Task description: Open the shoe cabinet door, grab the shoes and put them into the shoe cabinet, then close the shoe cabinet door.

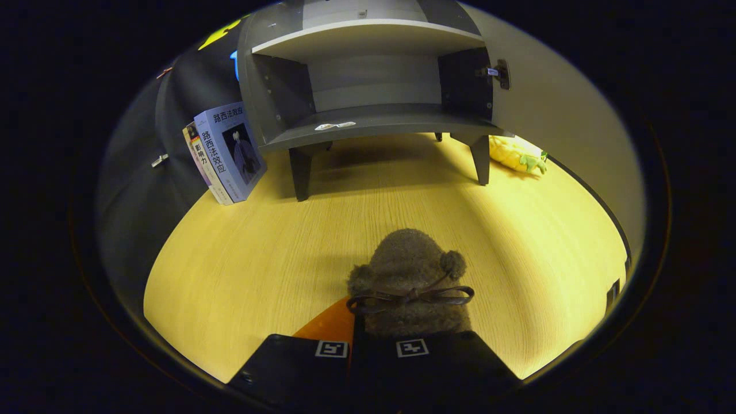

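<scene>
The hand-held gripper [372,345] is clamped on a fuzzy shoe [409,276] (bow on top) above the worktop [259,264], facing the open shoe cabinet [368,123].

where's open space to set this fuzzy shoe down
The cabinet's lower shelf is bare except two small stickers. The table between shoe and cabinet legs is free. It is crowded by the books.

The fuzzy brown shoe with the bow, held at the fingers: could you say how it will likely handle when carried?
The fuzzy brown shoe looks plush, so probably light and squashy. Its toe may sag beyond the gripper. Its pile should resist slipping.
</scene>
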Demonstrator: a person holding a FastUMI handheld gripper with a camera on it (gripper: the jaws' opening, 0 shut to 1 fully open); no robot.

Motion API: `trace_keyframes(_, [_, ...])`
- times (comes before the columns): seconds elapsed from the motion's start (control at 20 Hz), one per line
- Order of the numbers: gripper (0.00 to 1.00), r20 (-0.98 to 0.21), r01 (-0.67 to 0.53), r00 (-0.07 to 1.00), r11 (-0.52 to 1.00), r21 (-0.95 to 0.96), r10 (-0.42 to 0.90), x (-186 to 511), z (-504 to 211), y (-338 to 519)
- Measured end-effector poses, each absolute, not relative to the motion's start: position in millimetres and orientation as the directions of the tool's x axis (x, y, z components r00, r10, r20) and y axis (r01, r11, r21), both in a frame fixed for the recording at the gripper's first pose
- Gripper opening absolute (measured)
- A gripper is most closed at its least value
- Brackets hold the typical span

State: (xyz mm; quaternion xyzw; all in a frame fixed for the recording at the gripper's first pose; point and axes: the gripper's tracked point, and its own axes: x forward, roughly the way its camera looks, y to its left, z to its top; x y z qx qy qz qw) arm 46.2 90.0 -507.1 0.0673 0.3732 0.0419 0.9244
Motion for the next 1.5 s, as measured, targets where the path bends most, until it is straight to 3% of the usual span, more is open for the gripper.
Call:
trace_keyframes(0.75, [0.16, -0.487, -0.086, 0.848, 0.961, 0.262, 0.209, 50, -318, 70])
trace_keyframes(1.05, [0.16, -0.463, -0.098, 0.862, 0.963, 0.249, 0.208, 60, -251, 67])
trace_keyframes(1.5, [0.16, -0.404, -0.098, 0.896, 0.97, 0.221, 0.182, 171, -138, 71])
